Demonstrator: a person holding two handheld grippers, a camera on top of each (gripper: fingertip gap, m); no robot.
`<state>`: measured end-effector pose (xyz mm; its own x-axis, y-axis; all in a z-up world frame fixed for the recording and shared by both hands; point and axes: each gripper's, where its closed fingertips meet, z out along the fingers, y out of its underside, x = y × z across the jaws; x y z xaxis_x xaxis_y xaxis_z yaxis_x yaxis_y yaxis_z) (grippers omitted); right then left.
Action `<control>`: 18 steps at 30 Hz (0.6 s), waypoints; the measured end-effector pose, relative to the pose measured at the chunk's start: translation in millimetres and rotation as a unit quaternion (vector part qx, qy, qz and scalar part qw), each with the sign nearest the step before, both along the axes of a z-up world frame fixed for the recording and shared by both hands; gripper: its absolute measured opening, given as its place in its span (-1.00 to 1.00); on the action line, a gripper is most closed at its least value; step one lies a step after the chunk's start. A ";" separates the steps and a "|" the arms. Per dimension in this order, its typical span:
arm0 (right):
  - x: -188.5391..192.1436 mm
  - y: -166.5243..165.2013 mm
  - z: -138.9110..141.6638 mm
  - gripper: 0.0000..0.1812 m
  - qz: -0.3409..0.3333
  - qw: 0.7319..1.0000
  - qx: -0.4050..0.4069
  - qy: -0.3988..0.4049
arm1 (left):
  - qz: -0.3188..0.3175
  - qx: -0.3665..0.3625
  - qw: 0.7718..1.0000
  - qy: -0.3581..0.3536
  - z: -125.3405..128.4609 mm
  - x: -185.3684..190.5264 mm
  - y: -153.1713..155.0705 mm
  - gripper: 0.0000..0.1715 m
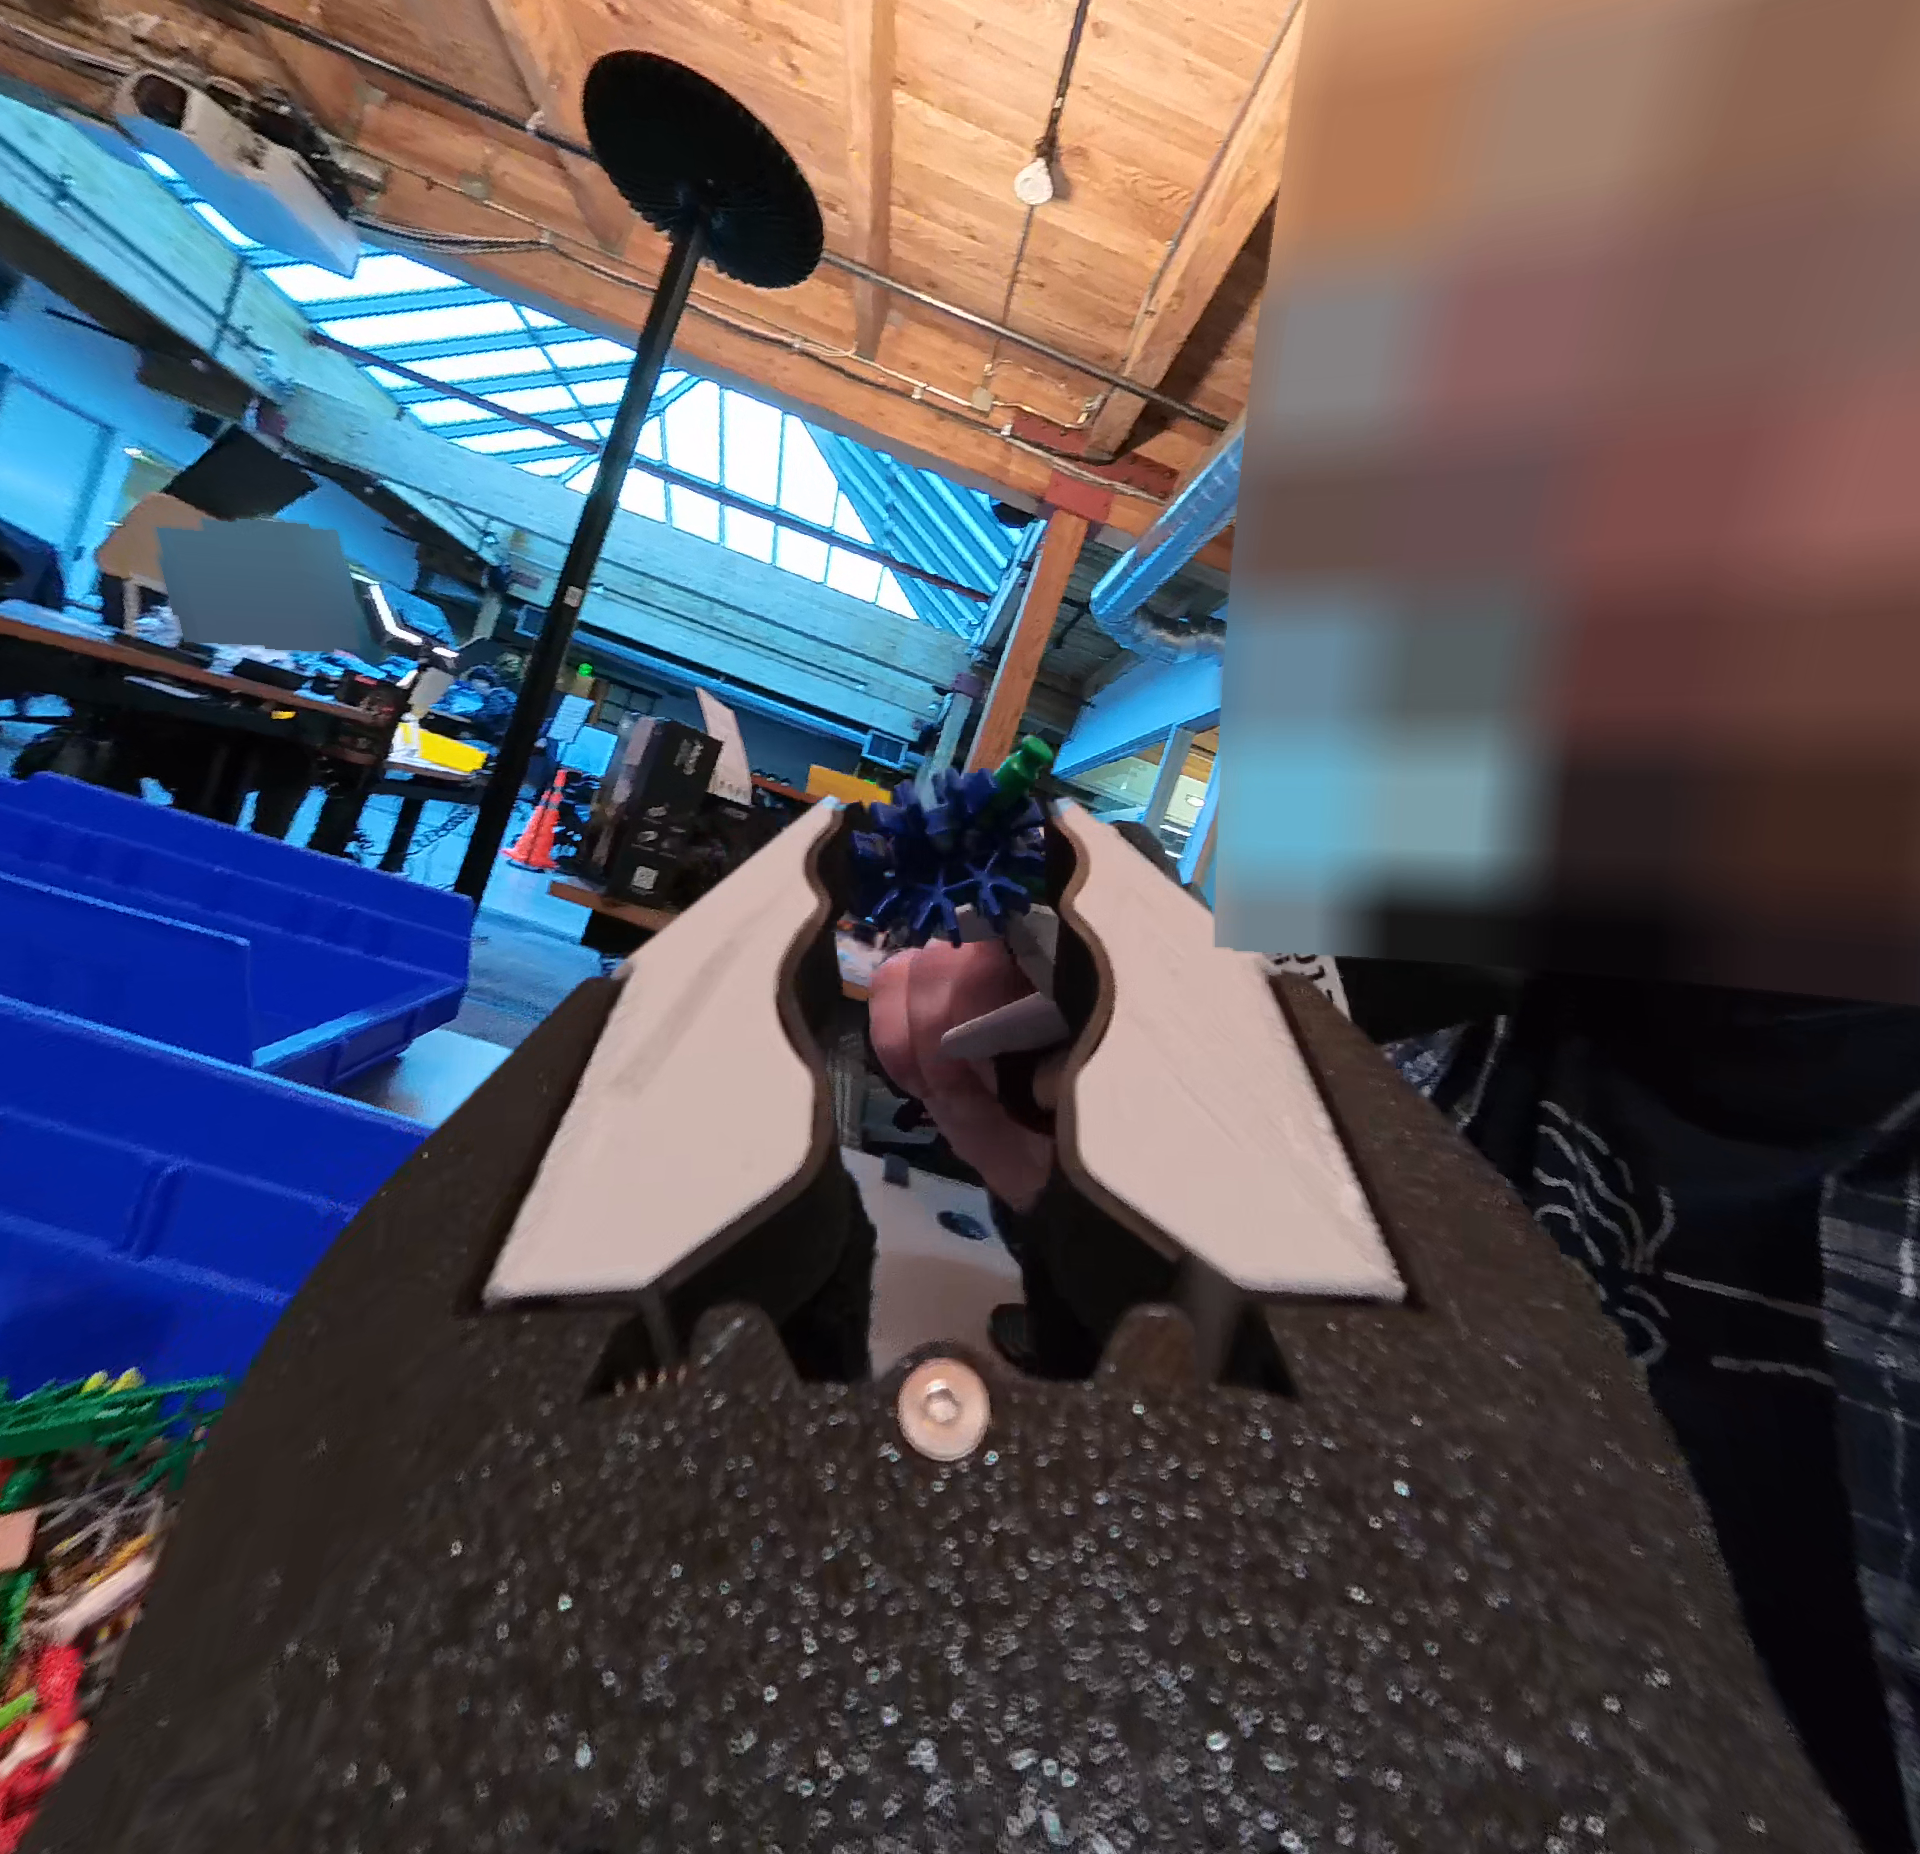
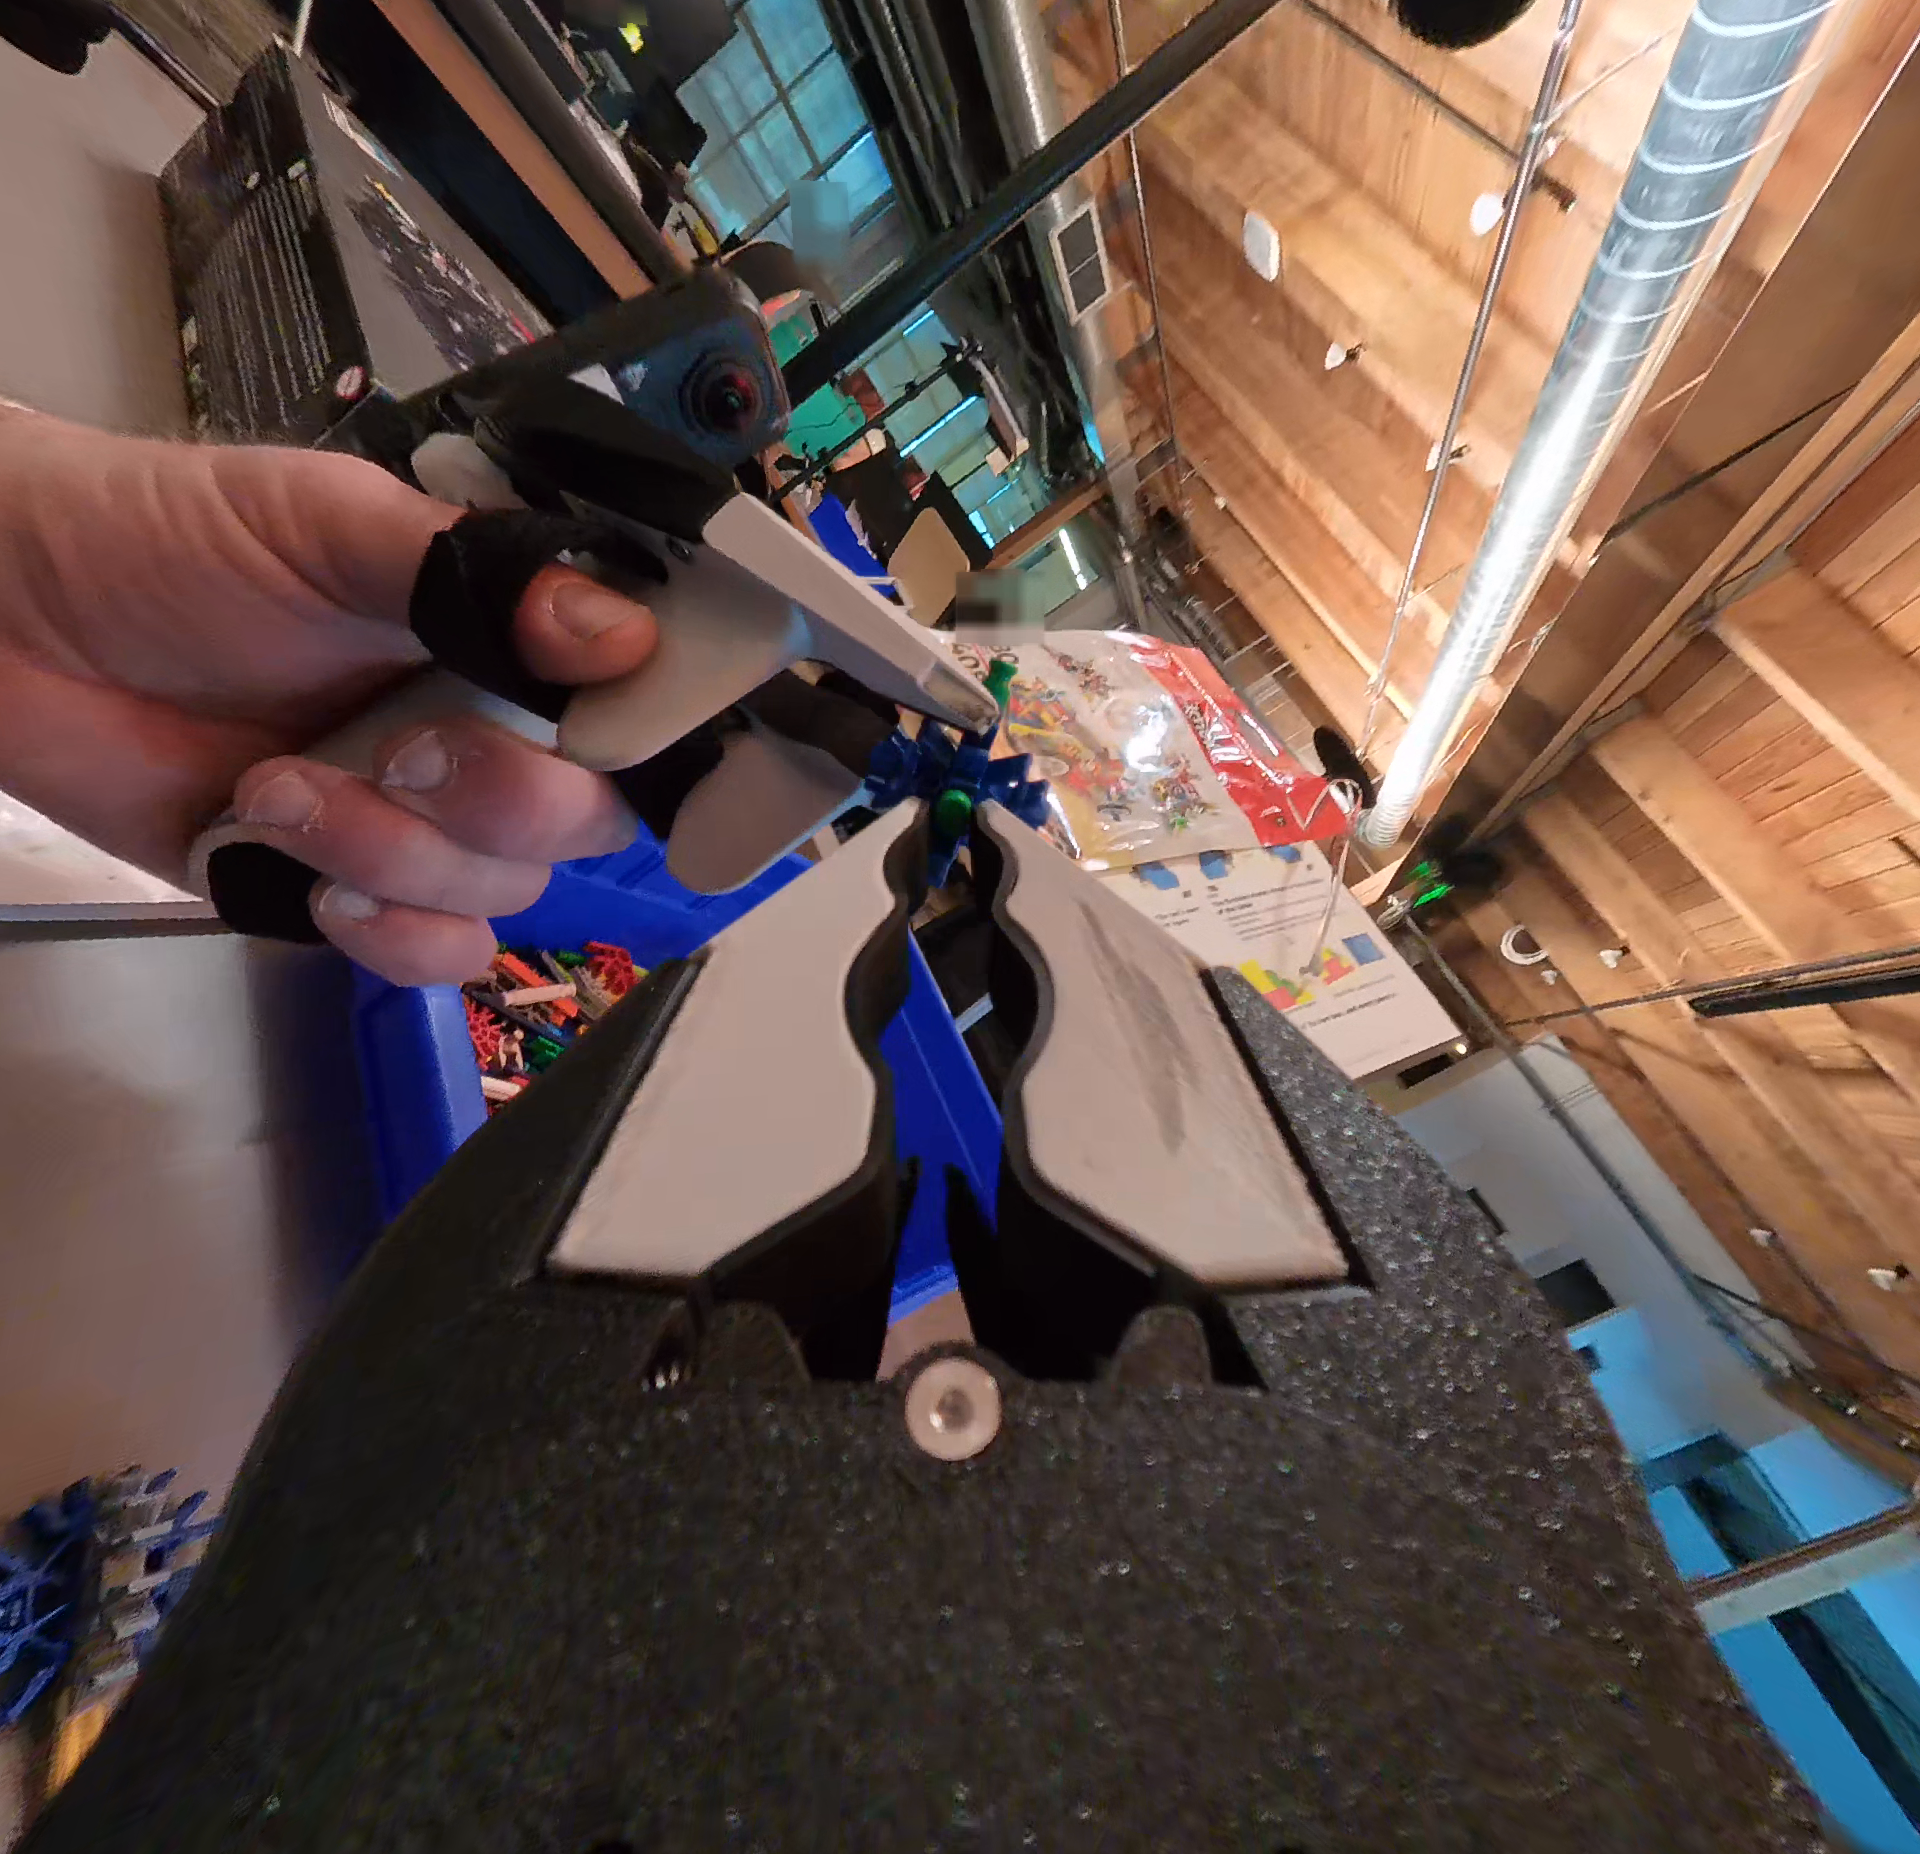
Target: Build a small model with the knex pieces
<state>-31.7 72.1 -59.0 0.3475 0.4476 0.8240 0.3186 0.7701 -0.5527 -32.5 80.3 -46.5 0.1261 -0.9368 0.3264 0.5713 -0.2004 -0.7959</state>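
Observation:
My left gripper (image 1: 945,817) is shut on a blue cluster of snowflake-shaped connectors (image 1: 940,869), held up in the air. A green rod (image 1: 1023,765) sticks out of the cluster's upper right. Behind it show a hand (image 1: 935,1066) and a grey finger of the other gripper. In the right wrist view my right gripper (image 2: 951,817) is closed on the green rod's end (image 2: 951,812), right against the blue cluster (image 2: 894,760). The left gripper (image 2: 920,755), held by a hand (image 2: 260,661), pinches the cluster from the upper left.
Blue bins (image 1: 208,973) stand at the left; one bin (image 2: 416,1077) holds several colourful pieces (image 2: 540,1004). A clear bag of pieces (image 2: 1143,734) and a printed sheet (image 2: 1278,942) lie on the table. A person's dark patterned shirt (image 1: 1662,1285) is close on the right.

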 end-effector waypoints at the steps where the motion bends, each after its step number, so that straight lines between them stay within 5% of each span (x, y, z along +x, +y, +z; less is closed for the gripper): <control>1: 0.1 -2.6 1.4 -0.96 0.002 1.000 0.004 0.002 | -0.009 0.003 1.000 -0.006 2.0 0.5 -2.6 -0.61; 18: 1.9 -9.6 3.4 -0.92 0.018 1.000 -0.014 0.011 | -0.028 0.013 0.999 -0.019 11.0 15.7 -9.0 -0.61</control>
<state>-29.7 62.5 -55.6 0.3478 0.4837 0.8032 0.2784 0.7647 -0.5811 -16.8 71.3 -35.5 0.0612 -0.9502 0.3056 0.5896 -0.2126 -0.7792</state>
